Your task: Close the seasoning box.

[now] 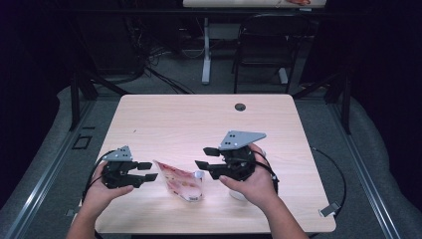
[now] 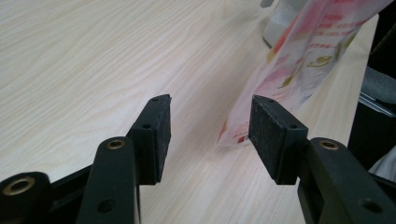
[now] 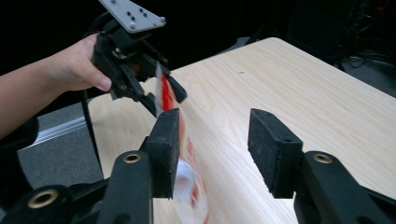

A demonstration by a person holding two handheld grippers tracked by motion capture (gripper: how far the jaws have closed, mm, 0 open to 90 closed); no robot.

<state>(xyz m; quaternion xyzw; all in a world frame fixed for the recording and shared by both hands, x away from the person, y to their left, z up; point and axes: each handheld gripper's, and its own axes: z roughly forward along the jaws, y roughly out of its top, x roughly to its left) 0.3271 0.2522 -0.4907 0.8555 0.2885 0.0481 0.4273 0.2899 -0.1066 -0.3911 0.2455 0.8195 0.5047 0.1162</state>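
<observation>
Pale wood-grain table (image 1: 164, 119) carries a clear plastic bag (image 1: 181, 183) printed in red and pink, lying between two hand-held grippers near the person's edge. The left gripper (image 1: 147, 171), held in the left hand (image 1: 102, 191), has its jaws spread wide and empty, just beside the bag's pointed end; in the left gripper view the bag (image 2: 299, 65) stands ahead of the right-hand pad, not touching it. The right gripper (image 1: 205, 158), held in the right hand (image 1: 256, 181), also stands wide with nothing pressed between its pads; in the right gripper view the bag (image 3: 187, 163) lies blurred beside and behind one jaw. Rows of small red print run across the bag, too small and soft to read, and no brand can be made out. A white object (image 1: 238, 194) under the right hand is mostly hidden. The bag's upper part is cut off in the left gripper view, its contents unclear
</observation>
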